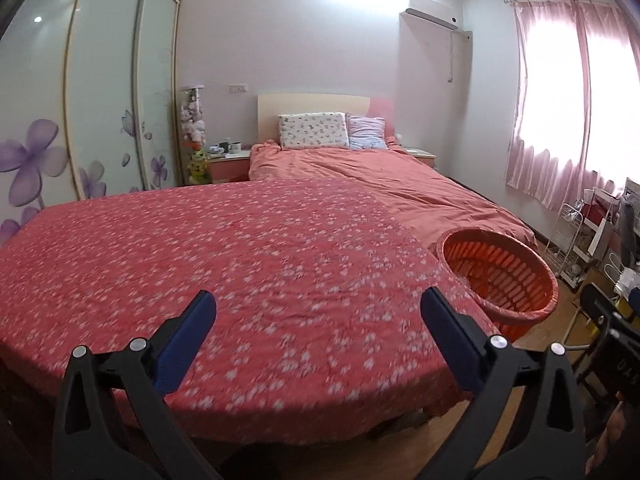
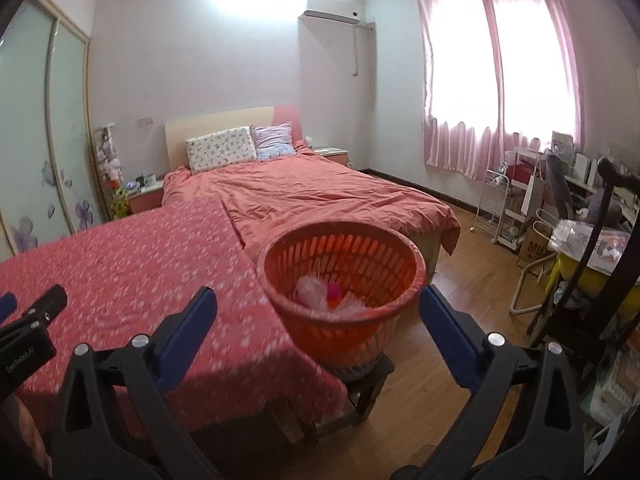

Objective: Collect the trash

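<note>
An orange slatted basket (image 2: 344,280) stands on a dark stool at the right edge of a table covered in a red flowered cloth (image 2: 140,264). It holds white and pink trash (image 2: 320,294). My right gripper (image 2: 318,304) is open and empty, just in front of the basket. My left gripper (image 1: 318,306) is open and empty above the cloth (image 1: 200,260), with the basket (image 1: 500,276) to its right. No loose trash shows on the cloth. The left gripper's body shows at the left edge of the right wrist view (image 2: 32,320).
A bed with a salmon cover (image 2: 320,196) lies behind the table. A wardrobe with flower doors (image 1: 80,100) is at left. A white wire rack (image 2: 496,208) and a cluttered desk (image 2: 580,240) stand at right on wooden floor (image 2: 460,280).
</note>
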Demonstrator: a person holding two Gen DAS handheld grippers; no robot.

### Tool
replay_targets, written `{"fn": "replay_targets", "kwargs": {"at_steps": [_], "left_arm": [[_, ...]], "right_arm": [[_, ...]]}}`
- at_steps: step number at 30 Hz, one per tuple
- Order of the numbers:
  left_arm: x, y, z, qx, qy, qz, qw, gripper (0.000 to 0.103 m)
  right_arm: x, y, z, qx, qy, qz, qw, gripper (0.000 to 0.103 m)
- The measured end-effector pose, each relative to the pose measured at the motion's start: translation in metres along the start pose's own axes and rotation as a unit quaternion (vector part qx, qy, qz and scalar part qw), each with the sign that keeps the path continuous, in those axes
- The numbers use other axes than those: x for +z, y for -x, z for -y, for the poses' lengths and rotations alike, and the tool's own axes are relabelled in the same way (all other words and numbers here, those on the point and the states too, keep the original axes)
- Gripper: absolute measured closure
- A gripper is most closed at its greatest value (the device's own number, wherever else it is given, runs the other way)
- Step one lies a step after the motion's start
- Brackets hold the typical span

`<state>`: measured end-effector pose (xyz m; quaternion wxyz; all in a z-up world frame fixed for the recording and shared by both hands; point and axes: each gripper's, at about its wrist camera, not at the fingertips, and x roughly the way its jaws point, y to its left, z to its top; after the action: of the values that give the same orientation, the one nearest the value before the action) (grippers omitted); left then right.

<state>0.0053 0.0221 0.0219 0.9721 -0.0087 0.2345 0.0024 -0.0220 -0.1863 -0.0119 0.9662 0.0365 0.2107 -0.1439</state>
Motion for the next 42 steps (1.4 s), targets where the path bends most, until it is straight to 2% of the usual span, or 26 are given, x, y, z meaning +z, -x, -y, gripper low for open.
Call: {"fn": "replay_targets", "kwargs": {"at_steps": [5, 13, 25, 42], "left_arm": [[-0.011, 0.020, 0.000, 0.010, 0.000, 0.018, 0.9998, 0.002], [-0.022, 0.034, 0.002, 0.001, 0.011, 0.020, 0.9997, 0.002], [-0.038, 0.033, 0.000, 0.006, 0.019, -0.009, 0.9998, 0.002], [-0.039, 0.032, 0.004, 0.010, 0.021, -0.022, 0.9995, 0.002]], "right_arm": [[-0.010, 0.023, -0.008, -0.001, 0.014, 0.000, 1.000, 0.004], [-0.016, 0.035, -0.005, -0.010, -0.001, -0.013, 1.000, 0.005], [-0.027, 0.035, -0.008, -0.038, 0.005, -0.033, 0.999, 0.005], [-0.028, 0.029, -0.007, -0.055, 0.008, -0.040, 0.998, 0.005]]}}
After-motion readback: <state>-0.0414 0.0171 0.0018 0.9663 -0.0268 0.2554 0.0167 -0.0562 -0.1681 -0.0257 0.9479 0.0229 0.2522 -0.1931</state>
